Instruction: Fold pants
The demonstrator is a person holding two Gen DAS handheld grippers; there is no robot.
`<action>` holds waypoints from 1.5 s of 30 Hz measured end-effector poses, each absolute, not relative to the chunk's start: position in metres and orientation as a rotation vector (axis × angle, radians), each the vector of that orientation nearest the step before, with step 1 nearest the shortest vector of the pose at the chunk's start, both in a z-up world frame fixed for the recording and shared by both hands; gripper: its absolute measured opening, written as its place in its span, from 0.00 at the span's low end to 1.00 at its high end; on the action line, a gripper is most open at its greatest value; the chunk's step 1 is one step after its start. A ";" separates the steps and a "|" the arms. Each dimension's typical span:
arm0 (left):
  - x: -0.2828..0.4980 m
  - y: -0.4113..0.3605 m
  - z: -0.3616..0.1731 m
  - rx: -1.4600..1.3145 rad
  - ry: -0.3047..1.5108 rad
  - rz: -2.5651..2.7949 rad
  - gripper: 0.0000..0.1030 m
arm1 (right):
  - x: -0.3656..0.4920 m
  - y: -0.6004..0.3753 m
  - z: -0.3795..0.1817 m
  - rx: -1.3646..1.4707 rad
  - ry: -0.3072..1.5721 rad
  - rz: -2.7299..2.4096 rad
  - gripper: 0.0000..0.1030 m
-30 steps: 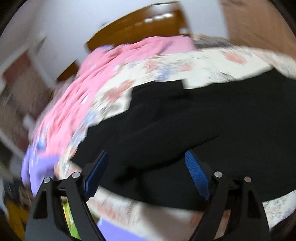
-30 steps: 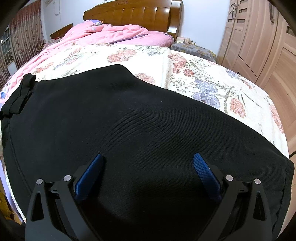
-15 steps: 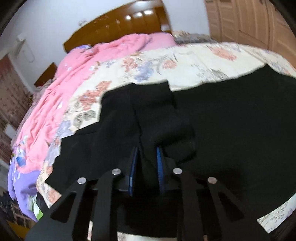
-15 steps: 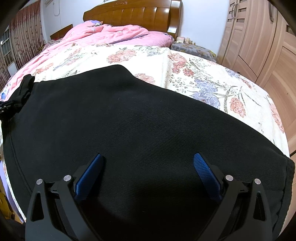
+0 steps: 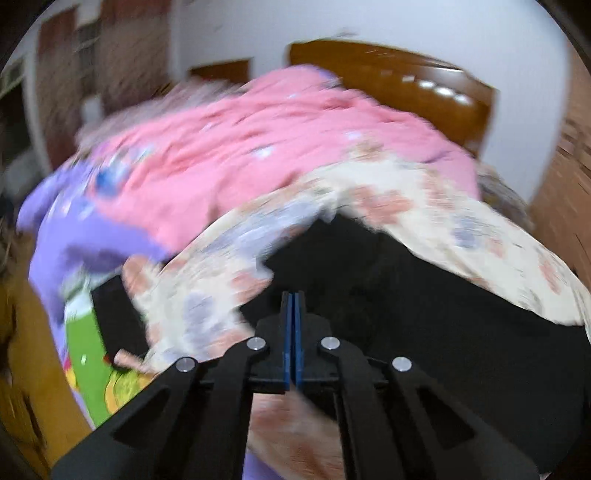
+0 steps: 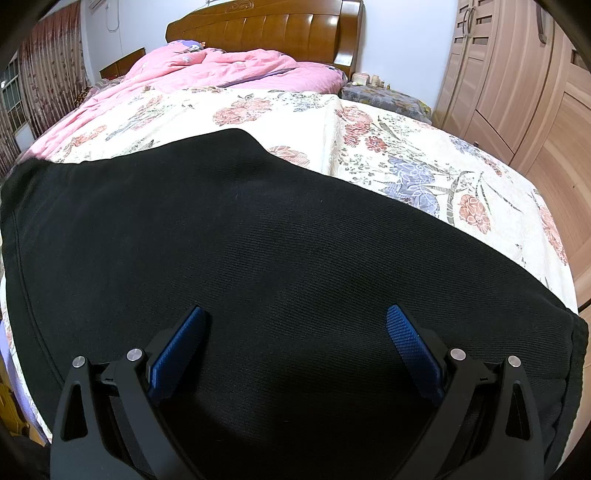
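Black pants (image 6: 258, 251) lie spread flat over the floral bedspread (image 6: 424, 162). My right gripper (image 6: 293, 328) is open, its blue pads just above the pants' near part, holding nothing. In the blurred left wrist view my left gripper (image 5: 293, 295) has its blue pads pressed together at the pants' left edge (image 5: 388, 295). I cannot tell if cloth is pinched between them. The bedspread (image 5: 207, 280) shows to its left.
A pink quilt (image 6: 207, 70) is heaped at the bed's far end by the wooden headboard (image 6: 266, 29). Wooden wardrobes (image 6: 517, 85) stand at the right. A purple sheet (image 5: 74, 236) and a green printed item (image 5: 88, 354) hang at the bed's left side.
My left gripper closed on the pants' end fold half a second ago, then swung left; its pads are now fully together. The small fold at the pants' left end is gone from the right wrist view.
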State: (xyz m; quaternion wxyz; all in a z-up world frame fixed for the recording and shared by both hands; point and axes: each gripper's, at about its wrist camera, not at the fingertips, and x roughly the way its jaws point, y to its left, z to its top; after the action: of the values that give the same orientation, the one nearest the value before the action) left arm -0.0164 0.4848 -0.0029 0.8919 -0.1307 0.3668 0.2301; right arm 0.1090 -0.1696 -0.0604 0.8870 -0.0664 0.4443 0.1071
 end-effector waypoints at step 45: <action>-0.026 0.362 -0.003 -0.011 0.714 0.382 0.89 | 0.097 -0.149 -0.049 -0.189 0.886 0.228 0.94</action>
State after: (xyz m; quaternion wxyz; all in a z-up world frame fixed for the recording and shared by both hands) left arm -0.0263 0.3620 -0.0029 0.9190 -0.0054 0.3475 0.1859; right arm 0.0972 -0.1489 -0.0486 0.8929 -0.0912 0.4271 0.1098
